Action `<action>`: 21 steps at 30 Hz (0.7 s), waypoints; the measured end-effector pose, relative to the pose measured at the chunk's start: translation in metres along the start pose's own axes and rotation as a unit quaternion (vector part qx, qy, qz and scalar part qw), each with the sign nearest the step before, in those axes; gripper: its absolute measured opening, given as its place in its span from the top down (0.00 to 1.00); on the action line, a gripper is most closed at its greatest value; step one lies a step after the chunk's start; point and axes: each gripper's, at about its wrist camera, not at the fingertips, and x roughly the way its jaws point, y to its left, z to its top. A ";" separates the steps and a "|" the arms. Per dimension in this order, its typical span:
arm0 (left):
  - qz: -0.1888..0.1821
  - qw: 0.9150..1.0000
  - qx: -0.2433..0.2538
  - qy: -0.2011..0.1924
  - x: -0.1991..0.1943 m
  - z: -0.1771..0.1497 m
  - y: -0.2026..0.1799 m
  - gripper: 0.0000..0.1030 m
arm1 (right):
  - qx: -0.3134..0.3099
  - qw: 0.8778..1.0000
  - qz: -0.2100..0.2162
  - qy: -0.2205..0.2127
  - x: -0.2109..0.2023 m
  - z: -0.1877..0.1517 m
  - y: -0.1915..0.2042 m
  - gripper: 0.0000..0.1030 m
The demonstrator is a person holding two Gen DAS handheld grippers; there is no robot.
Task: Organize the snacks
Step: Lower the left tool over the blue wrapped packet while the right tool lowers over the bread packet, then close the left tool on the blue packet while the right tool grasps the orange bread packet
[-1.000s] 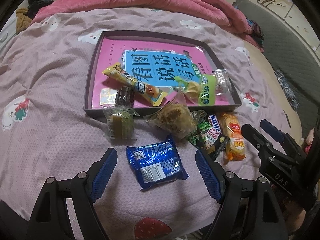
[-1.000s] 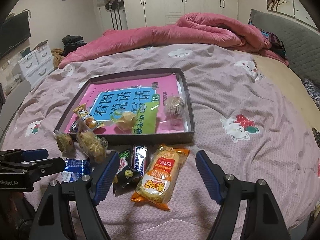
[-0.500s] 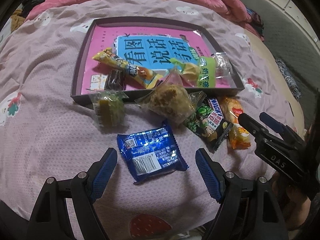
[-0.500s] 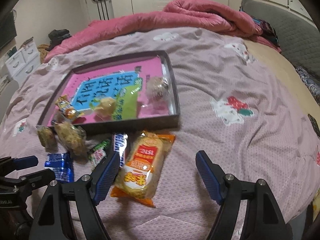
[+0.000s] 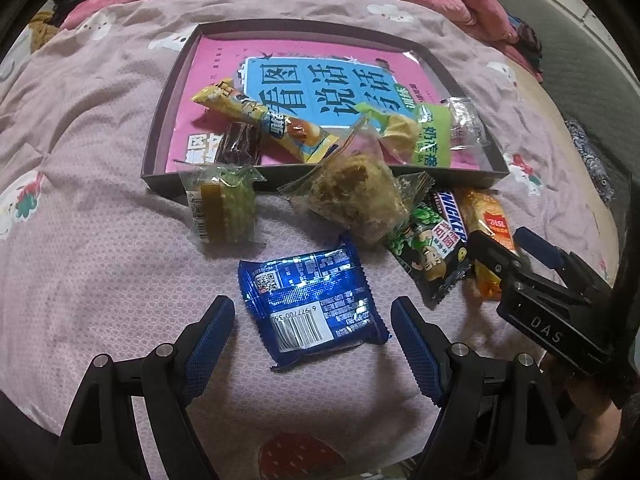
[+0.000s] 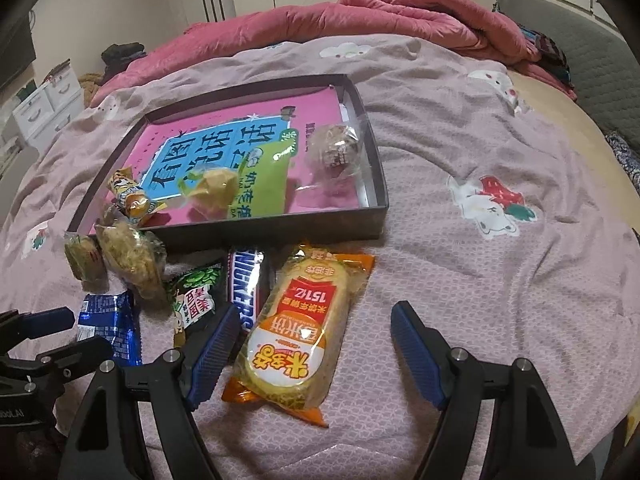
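A dark shallow box (image 5: pixel 158 128) (image 6: pixel 376 184) lined with a pink book sits on the bed and holds several snacks. More snacks lie in front of it. My left gripper (image 5: pixel 312 340) is open, its fingers on either side of a blue wrapped snack (image 5: pixel 312 308), which also shows in the right wrist view (image 6: pixel 108 324). My right gripper (image 6: pixel 308 344) is open over an orange rice cracker pack (image 6: pixel 304 332), whose near end lies between the fingers. A Snickers bar (image 6: pixel 246 284), a green-black packet (image 5: pixel 432 252), a meat-floss cake (image 5: pixel 356 196) and a green pastry (image 5: pixel 224 206) lie nearby.
The pink patterned bedspread (image 6: pixel 500 280) stretches right of the box. A rolled pink quilt (image 6: pixel 400 12) lies at the far side. A grey headboard (image 6: pixel 580 72) is at the right, white drawers (image 6: pixel 44 108) at the left.
Both grippers have moved forward and down toward the snacks. The blue snack now lies between the left fingers and the orange pack between the right fingers. Both stay open.
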 end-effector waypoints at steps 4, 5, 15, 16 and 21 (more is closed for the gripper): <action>0.003 1.000 -0.002 0.005 0.003 -0.001 0.001 0.21 | 0.003 1.000 -0.009 0.010 0.005 -0.001 -0.004 0.33; 0.003 1.000 -0.003 0.005 0.004 -0.001 0.001 0.21 | -0.001 1.000 -0.016 0.008 0.004 0.000 -0.004 0.35; 0.013 1.000 -0.011 0.015 0.018 0.001 0.003 0.21 | -0.030 0.999 -0.029 0.010 0.008 -0.002 0.001 0.61; 0.015 1.000 -0.012 0.014 0.020 0.001 0.002 0.21 | -0.029 0.999 -0.028 0.009 0.009 -0.002 0.001 0.61; 0.033 0.999 -0.014 0.017 0.028 0.002 -0.002 0.21 | -0.031 0.999 -0.025 0.009 0.017 -0.001 0.001 0.63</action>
